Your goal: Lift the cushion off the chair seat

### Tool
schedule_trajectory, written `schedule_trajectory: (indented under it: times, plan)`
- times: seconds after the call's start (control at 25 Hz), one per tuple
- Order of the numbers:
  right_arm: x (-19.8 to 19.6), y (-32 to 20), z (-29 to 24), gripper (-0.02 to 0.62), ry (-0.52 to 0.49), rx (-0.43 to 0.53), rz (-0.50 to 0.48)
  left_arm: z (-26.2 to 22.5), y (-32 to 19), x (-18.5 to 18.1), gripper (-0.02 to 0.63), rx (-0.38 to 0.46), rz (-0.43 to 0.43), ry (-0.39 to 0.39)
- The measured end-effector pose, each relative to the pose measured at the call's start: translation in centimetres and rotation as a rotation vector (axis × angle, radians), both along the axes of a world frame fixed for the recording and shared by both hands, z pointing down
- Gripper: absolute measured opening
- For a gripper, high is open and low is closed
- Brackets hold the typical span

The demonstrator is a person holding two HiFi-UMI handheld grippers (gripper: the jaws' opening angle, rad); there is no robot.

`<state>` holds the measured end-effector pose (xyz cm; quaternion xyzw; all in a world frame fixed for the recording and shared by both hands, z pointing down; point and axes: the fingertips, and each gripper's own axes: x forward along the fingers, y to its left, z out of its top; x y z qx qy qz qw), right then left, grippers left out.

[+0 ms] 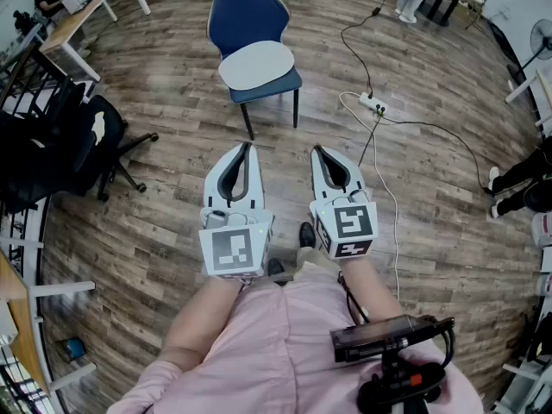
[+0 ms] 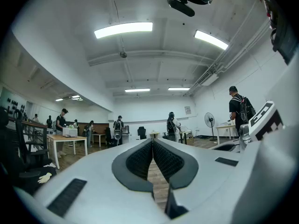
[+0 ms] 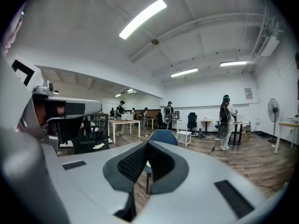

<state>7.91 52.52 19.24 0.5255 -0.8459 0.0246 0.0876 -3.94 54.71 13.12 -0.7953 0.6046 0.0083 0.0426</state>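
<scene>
Head view: pale cushion (image 1: 256, 65) lying flat on the blue chair (image 1: 247, 17) seat. Both clenched on nothing, left tongs (image 1: 247, 146) and right tongs (image 1: 316, 149) hover side by side, well short of the chair.

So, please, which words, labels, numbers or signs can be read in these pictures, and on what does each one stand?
No text can be read in any view.
Left cube and right cube: only black-and-white square markers, no letters or numbers.
Wall sign: too small to read.
</scene>
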Motion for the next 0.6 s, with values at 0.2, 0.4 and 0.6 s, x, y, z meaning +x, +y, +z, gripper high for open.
schedule_trajectory:
  times: [0.2, 0.4, 0.6]
  plan:
    - [0.2, -0.9, 0.4, 0.0, 0.002, -0.002, 0.0, -0.3, -1.0, 0.6, 0.014, 0.002, 0.007, 0.028]
    - [0.5, -2.5, 0.7, 0.0, 0.002, -0.016, -0.003, 0.1, -2.6, 1.1, 0.014, -0.019, 0.006, 0.024]
    - [1.4, -5.3, 1.1, 0.002, -0.021, -0.024, -0.017, 0.8, -5.4, 2.1, 0.014, -0.047, -0.01, 0.014]
